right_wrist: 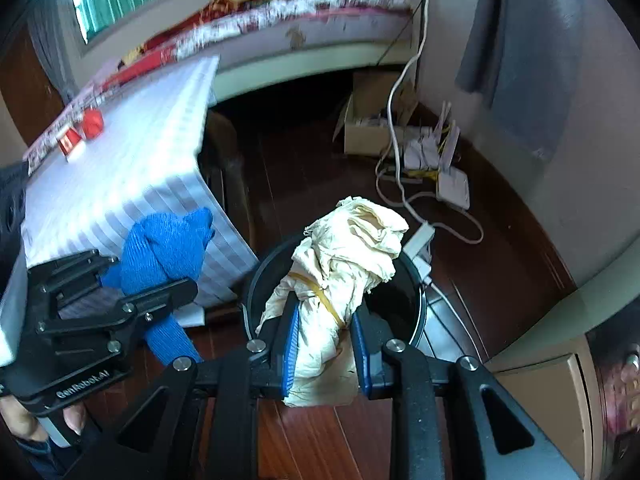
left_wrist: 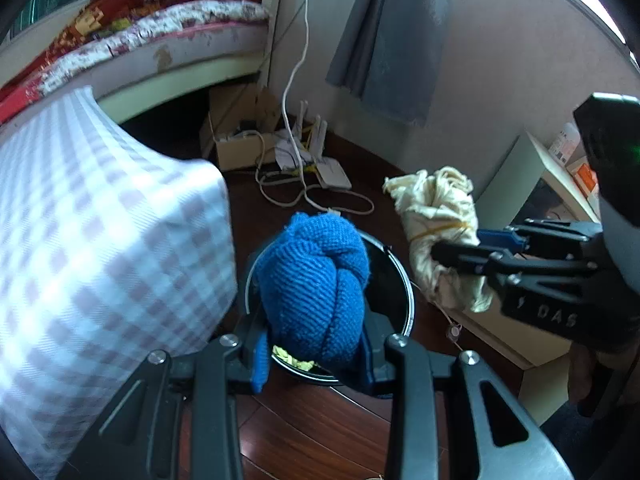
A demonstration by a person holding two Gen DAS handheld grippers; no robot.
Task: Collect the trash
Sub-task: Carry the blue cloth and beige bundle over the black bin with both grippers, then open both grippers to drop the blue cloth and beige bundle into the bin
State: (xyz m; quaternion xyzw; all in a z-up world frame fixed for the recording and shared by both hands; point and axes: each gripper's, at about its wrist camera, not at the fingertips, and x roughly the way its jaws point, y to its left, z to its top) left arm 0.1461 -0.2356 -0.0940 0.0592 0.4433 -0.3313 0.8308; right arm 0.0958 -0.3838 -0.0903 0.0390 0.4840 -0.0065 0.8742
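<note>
Gripping a knotted blue knit cloth (left_wrist: 316,280), the left gripper (left_wrist: 312,356) points steeply down, its blue pads pressed on both sides of the bundle. Behind and below the cloth sits a round black bin (left_wrist: 404,280) on the dark wood floor (left_wrist: 304,432); some yellow scraps (left_wrist: 294,358) show inside it at the cloth's 6 o'clock.

In the left wrist view the right gripper (left_wrist: 452,248) reaches in from 3 o'clock, closed on a cream rag bundle (left_wrist: 436,216) bound with a rubber band. The right wrist view shows this plainly: the right gripper (right_wrist: 324,344) clamps the rag (right_wrist: 344,256) between its blue pads (right_wrist: 291,348), and the bin's rim (right_wrist: 256,280) lies behind the rag. From there the left gripper (right_wrist: 156,292) with the blue cloth (right_wrist: 164,248) is at 9 o'clock.

A table under a checked cloth (left_wrist: 92,240) stands at the bin's 9 o'clock; two red items (right_wrist: 82,132) lie on its top. A bed (left_wrist: 168,40) lies at 12 o'clock, with a cardboard box (left_wrist: 240,136), white cables (left_wrist: 296,80) and a white router (left_wrist: 332,172) on the floor toward 1 o'clock. A grey cloth (left_wrist: 392,36) hangs on the wall
</note>
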